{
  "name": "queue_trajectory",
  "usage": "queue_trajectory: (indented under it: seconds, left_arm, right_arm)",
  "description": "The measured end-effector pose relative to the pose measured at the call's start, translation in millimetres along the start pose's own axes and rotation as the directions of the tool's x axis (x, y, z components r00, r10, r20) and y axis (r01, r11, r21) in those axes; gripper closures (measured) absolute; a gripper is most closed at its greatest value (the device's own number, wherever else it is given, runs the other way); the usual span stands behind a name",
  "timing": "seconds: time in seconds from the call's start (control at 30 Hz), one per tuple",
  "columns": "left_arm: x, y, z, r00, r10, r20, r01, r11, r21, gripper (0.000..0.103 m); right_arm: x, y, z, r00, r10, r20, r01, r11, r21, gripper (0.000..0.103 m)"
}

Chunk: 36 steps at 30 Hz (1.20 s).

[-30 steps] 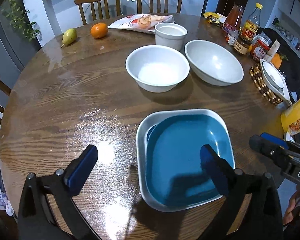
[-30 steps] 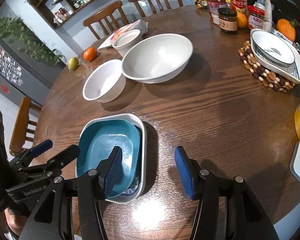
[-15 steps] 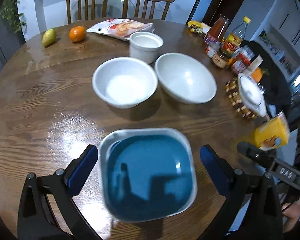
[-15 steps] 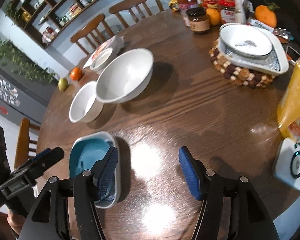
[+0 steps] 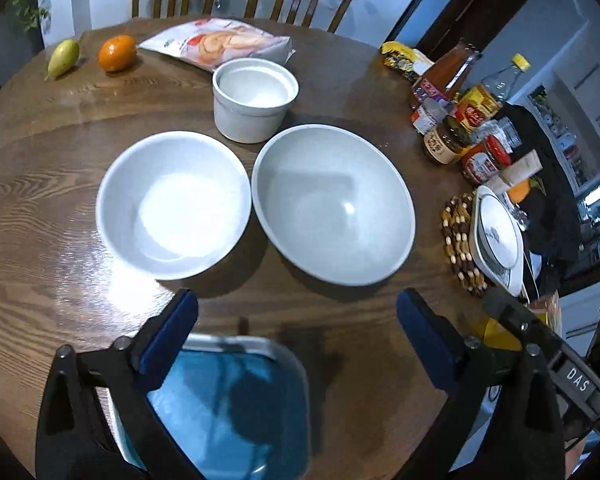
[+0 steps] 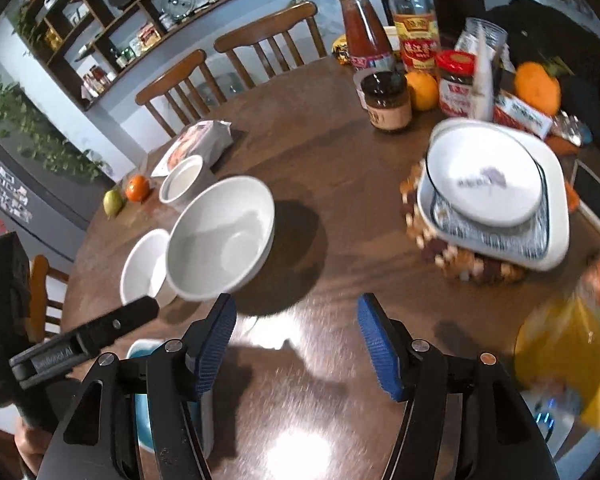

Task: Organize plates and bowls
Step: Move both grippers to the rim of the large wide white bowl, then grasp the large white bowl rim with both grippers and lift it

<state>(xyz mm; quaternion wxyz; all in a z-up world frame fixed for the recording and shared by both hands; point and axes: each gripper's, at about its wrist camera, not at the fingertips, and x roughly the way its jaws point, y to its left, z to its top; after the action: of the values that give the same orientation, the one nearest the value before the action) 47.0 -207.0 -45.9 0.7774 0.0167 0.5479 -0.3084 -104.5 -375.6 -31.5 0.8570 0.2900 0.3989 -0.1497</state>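
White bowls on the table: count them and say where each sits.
3: a wide bowl in the middle, a smaller bowl touching its left rim, and a straight-sided bowl behind them. The plate stacks might hide more.

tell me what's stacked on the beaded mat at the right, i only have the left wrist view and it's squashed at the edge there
Observer: A round white plate lies on a blue-patterned square plate, and that lies in a bigger white square dish.
Operator: ok, is the right tool holding anything
Observer: No. The right tool is open, with only bare table between its fingers.
Operator: where is it aimed
Observer: Roughly at the gap between the big bowl and that stack.
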Motion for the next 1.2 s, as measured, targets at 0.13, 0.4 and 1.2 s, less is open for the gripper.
queue_trajectory:
  seconds: [0.13, 0.4, 1.2]
  left_arm:
    - [11, -6, 6, 1.0, -0.001, -0.013, 0.001, 1.0, -0.009, 0.011]
    - [30, 0, 19, 0.999, -0.002, -0.033, -0.001, 0.996, -0.091, 0.024]
    - [67, 3, 22, 0.994, -0.009, -0.112, 0.001, 0.997, -0.071, 0.086]
  right_arm:
    - [22, 3, 27, 1.0, 0.012, -0.015, -0.012, 1.0, -0.024, 0.039]
    - [73, 12, 61, 0.997, 0.032, -0.075, -0.037, 0.997, -0.07, 0.039]
    - [116, 9, 62, 0.977, 0.14, -0.163, -0.152, 0.986, -0.061, 0.095]
